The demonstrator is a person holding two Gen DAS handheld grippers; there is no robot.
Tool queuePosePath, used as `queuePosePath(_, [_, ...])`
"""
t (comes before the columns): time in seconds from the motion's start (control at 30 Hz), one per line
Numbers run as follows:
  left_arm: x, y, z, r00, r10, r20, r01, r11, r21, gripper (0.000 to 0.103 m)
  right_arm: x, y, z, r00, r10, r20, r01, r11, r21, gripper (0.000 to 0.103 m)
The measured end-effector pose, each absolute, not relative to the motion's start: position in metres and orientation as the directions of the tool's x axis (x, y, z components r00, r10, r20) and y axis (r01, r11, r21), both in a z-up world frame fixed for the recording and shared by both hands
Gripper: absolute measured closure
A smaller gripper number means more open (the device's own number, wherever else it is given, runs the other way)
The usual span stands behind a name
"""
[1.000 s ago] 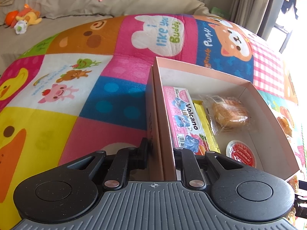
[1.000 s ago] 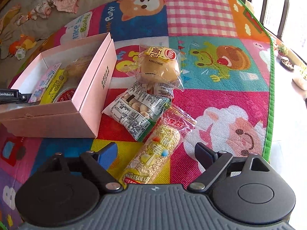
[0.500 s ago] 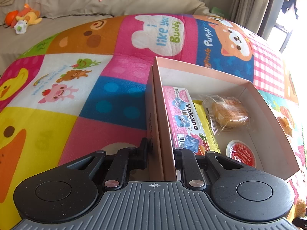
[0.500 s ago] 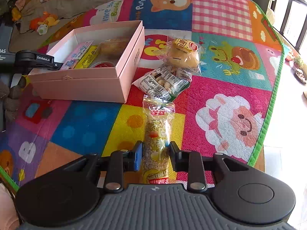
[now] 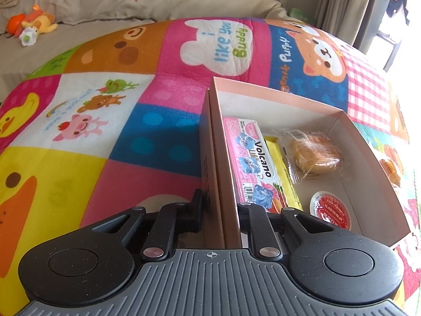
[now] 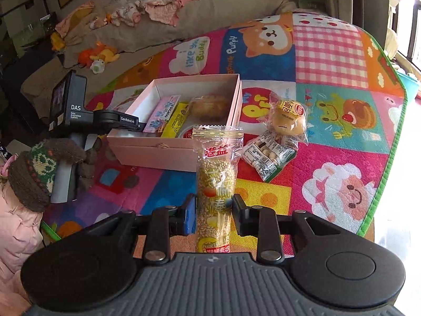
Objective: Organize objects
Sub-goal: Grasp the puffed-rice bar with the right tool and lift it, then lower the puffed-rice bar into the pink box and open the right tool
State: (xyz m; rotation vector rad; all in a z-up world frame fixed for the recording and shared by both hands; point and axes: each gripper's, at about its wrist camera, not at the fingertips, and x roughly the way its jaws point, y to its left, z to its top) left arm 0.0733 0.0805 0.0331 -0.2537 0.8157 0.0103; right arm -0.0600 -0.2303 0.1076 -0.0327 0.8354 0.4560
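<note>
1. A patchwork mat (image 6: 329,137) covers the table; a sofa (image 6: 210,13) spans the upper frame.
2. The left hand-held gripper (image 5: 219,205) clamps the box (image 5: 373,173) wall, lower centre.
3. The right hand-held gripper (image 6: 213,214) grasps the snack stick (image 6: 216,184) upright, centre frame.
4. Open mat lies right, to the green edge (image 6: 389,163).

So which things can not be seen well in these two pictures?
- Left wrist view: pink box near end, hidden behind the left gripper.
- Right wrist view: puffed grain bar bottom end, hidden behind the right gripper.
- Right wrist view: biscuit packet print, too small.
</note>
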Motion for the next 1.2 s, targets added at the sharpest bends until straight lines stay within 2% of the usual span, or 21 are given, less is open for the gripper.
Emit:
queuePosePath(0.47, [0.073, 0.081, 0.033, 0.689, -0.093, -0.719, -0.105, 0.968, -0.226, 0.085, -0.005, -0.178, 0.157, 0.644, 0.493, -0.586, -0.496, 0.851, 0.171, 0.074])
queuePosePath(0.7, [0.072, 0.080, 0.034, 0.687, -0.099, -0.720, -0.095, 0.970, -0.224, 0.084, 0.057, -0.123, 0.141, 0.591, 0.519, -0.617, -0.513, 0.833, 0.210, 0.074])
queuePosePath(1.03, [0.071, 0.080, 0.034, 0.687, -0.100, -0.719, -0.091, 0.971, -0.221, 0.084, 0.140, -0.067, 0.093, 0.421, 0.567, -0.708, -0.442, 0.810, 0.386, 0.072])
queuePosePath(1.13, [0.071, 0.081, 0.034, 0.689, -0.099, -0.718, -0.094, 0.970, -0.224, 0.084, 0.126, -0.088, 0.096, 0.482, 0.544, -0.686, -0.440, 0.828, 0.348, 0.066])
queuePosePath(1.2, [0.071, 0.081, 0.033, 0.691, -0.100, -0.716, -0.095, 0.969, -0.227, 0.084, 0.117, -0.112, 0.104, 0.555, 0.506, -0.660, -0.431, 0.854, 0.292, 0.057])
